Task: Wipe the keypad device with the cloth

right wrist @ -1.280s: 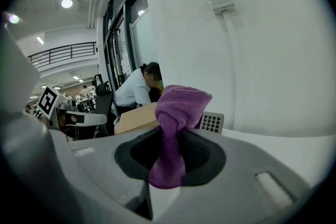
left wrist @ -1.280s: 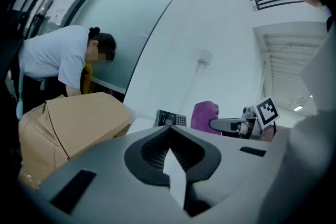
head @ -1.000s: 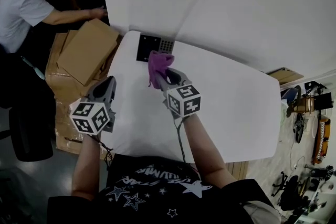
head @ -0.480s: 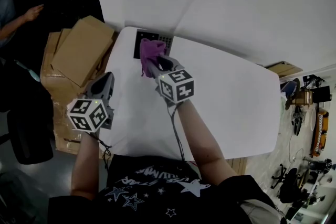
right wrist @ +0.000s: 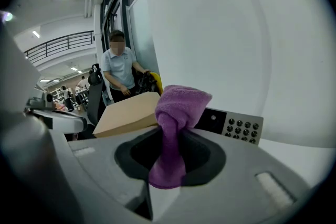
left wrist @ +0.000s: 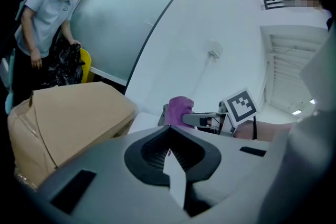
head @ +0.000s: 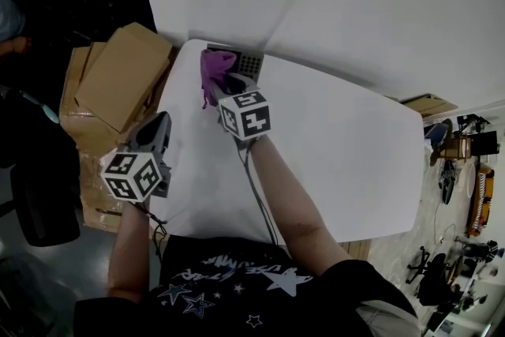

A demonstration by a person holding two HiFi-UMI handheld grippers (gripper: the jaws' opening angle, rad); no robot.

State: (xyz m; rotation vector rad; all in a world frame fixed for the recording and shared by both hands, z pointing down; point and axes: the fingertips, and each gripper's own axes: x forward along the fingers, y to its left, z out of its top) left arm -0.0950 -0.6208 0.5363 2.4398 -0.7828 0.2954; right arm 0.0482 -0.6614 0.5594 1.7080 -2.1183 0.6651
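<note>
The keypad device [head: 247, 61] is a black slab with a grey button field, lying at the far edge of the white table [head: 339, 162]. My right gripper [head: 216, 84] is shut on a purple cloth [head: 211, 69]. The bunched cloth hangs over the device's left part and hides it. In the right gripper view the cloth [right wrist: 176, 123] rises from between the jaws, with the keypad device [right wrist: 233, 124] just beyond it. My left gripper [head: 158, 125] hovers at the table's left edge, shut on nothing. From the left gripper view, the cloth [left wrist: 179, 109] shows ahead.
Flat cardboard boxes [head: 118, 83] are stacked on the floor left of the table. A person [right wrist: 122, 72] stands beyond them. A dark chair [head: 39, 201] is at the near left. A white wall panel [head: 355, 4] rises right behind the table.
My right gripper has carried the cloth forward and to the left, onto the keypad device. The left gripper has barely moved. The person at the left has drawn back.
</note>
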